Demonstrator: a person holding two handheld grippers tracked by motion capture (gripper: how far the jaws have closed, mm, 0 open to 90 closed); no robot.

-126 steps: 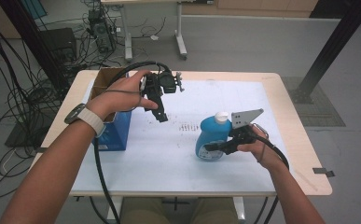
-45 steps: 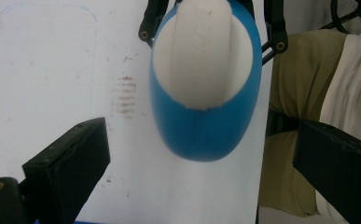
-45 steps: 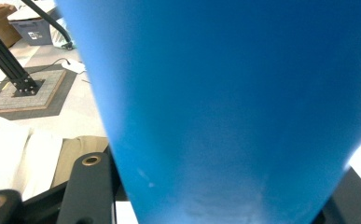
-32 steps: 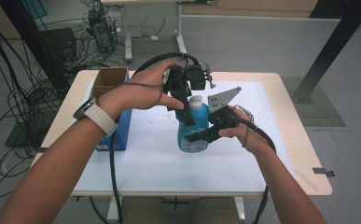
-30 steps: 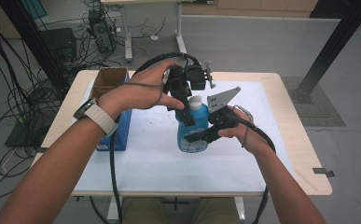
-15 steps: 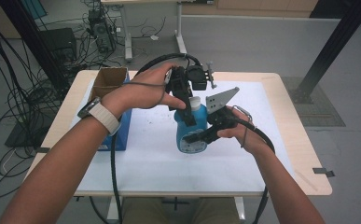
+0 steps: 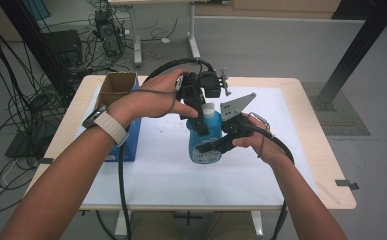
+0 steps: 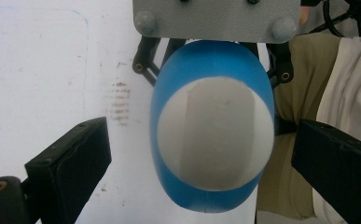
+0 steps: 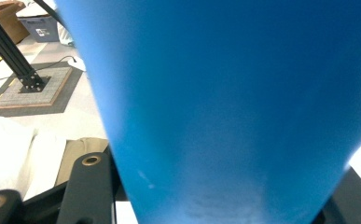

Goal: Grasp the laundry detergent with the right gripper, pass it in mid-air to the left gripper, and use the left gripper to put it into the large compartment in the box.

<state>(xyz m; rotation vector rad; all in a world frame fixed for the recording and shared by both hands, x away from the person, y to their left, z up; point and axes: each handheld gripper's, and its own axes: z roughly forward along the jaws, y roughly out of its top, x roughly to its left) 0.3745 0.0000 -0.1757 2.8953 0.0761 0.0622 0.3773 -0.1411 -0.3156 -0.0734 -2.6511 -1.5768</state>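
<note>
A blue bottle [image 7: 202, 144] with a white cap [image 7: 209, 111] is upright over the middle of the table. My right gripper [image 7: 215, 146] is shut on its body from the right; in the right gripper view the blue bottle [image 9: 225, 93] sits between the jaws of my right gripper [image 9: 220, 193]. My left gripper [image 7: 204, 124] hangs over the top, pointing down. In the left gripper view the cap [image 8: 214, 133] lies between the jaws of my open left gripper [image 8: 204, 163], with a gap on each side. I cannot tell whether the bottle's base touches the table.
A white mat [image 7: 286, 120] covers most of the wooden table [image 7: 326, 165]. An open cardboard box [image 7: 115, 82] and a blue box [image 7: 132, 136] stand at the left, under my left forearm. Cables trail from both grippers. A black post [image 7: 356, 50] stands beyond the right back corner.
Four seconds ago the bottle was farther right and the left gripper hung apart from it. The two have since come together. Over the last second nothing has visibly moved.
</note>
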